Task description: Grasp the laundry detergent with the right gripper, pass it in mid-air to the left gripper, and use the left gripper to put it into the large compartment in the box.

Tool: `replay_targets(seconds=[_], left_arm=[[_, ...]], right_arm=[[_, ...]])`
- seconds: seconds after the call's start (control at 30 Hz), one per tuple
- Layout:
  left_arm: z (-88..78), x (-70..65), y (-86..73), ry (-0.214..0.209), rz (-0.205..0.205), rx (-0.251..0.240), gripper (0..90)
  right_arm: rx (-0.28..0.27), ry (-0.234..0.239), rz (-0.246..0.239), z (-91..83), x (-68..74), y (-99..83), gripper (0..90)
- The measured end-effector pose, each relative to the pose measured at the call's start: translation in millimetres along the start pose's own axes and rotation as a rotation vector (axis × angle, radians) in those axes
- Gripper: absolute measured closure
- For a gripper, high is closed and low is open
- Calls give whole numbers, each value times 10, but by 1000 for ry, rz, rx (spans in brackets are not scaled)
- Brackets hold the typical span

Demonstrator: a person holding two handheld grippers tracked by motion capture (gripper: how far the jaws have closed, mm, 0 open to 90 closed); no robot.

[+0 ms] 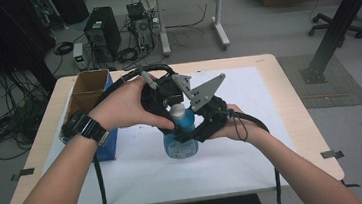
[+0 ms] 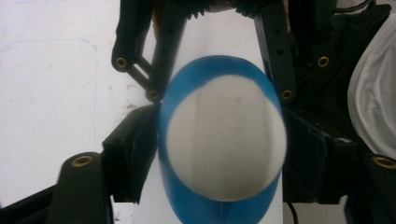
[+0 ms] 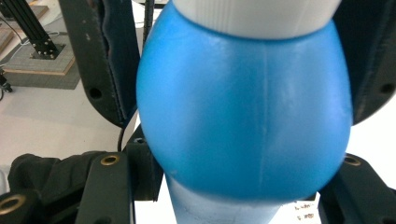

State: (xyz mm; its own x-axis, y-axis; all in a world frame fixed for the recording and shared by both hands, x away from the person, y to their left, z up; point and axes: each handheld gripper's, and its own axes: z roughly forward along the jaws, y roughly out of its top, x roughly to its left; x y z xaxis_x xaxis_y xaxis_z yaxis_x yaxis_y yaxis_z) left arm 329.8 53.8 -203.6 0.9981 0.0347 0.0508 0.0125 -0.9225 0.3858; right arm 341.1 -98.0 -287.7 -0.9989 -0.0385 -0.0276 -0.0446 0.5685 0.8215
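Bottle (image 1: 179,135) upright at mid-desk (image 1: 266,68), on the white sheet (image 1: 249,105), long axis vertical. Left claw (image 1: 171,103) dropped from above, looking straight down that axis at the white cap (image 2: 226,137), jaws either side of it but contact not clear, so grip cannot be told. Right claw (image 1: 199,130) in from the side, clenched across the blue shoulder (image 3: 243,112). Probably a cap twist ahead: body held by the right, cap nearer the left. Cardboard box (image 1: 87,91) well apart, at the left edge.
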Motion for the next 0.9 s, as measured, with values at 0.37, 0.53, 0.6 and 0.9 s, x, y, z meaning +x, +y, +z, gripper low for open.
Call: replay_targets(seconds=[0.37,0.53,0.6,0.9], left_arm=[[-2,-14,9,8,2,2,345],[-7,-8,6,8,-3,-4,362],[-9,-9,5,9,-4,-5,372],[-8,-12,5,11,-11,-4,374]], right_arm=[[0,-3,-3,-4,1,1,422],[-1,-3,-3,-7,4,-3,422],[-3,-2,-5,-8,5,-3,421],[-1,0,-2,-11,6,-4,422]])
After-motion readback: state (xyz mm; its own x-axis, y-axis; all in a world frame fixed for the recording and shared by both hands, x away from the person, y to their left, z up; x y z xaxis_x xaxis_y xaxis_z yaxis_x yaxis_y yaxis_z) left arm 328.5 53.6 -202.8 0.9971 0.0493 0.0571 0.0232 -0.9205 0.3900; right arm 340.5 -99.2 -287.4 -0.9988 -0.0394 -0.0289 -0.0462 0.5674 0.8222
